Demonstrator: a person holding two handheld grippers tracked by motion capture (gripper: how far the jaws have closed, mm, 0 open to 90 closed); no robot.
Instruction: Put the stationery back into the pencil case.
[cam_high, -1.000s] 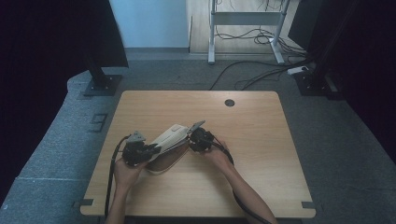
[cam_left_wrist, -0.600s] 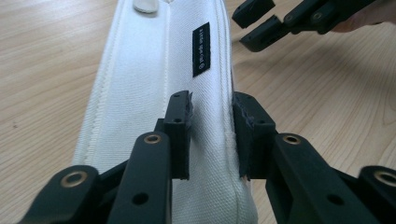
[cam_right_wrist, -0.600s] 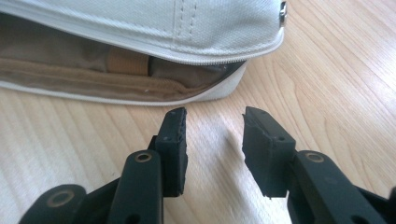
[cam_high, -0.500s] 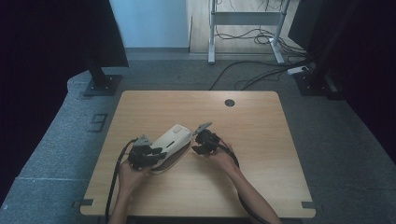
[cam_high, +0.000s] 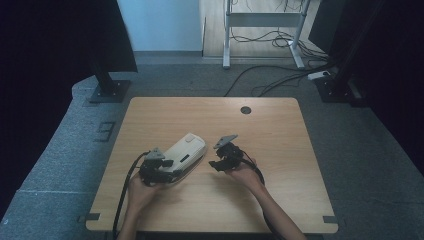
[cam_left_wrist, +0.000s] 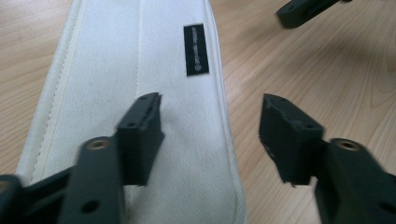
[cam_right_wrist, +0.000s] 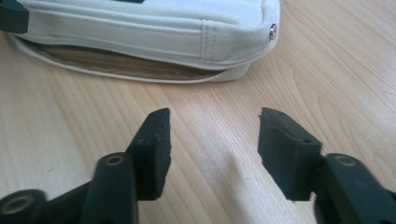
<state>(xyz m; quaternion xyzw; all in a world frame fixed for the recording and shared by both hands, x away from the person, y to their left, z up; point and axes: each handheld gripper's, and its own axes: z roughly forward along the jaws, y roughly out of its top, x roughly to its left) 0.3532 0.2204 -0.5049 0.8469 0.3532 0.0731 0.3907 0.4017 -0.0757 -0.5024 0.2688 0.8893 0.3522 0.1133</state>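
While both grippers' jaws have just been opening, left gripper (cam_high: 167, 164) spread over cream pouch (cam_high: 186, 151), right gripper (cam_high: 216, 164) spread, pouch lying diagonally.

A light wooden table (cam_high: 280, 195) takes up the middle and lower part of the high view; a small dark round grommet hole (cam_high: 245, 110) sits near its upper edge, right of centre; grey carpeted floor (cam_high: 370, 165) surrounds it on all sides. At the upper left a dark panel (cam_high: 107, 35) stands on a black post whose flat base plate (cam_high: 109, 91) rests on the floor. At the top centre the grey metal legs of a frame (cam_high: 264, 22) rise before a pale wall; black cables (cam_high: 272, 82) run across the floor at the upper right towards a white power strip (cam_high: 319, 75), beside another dark stand base (cam_high: 339, 90).
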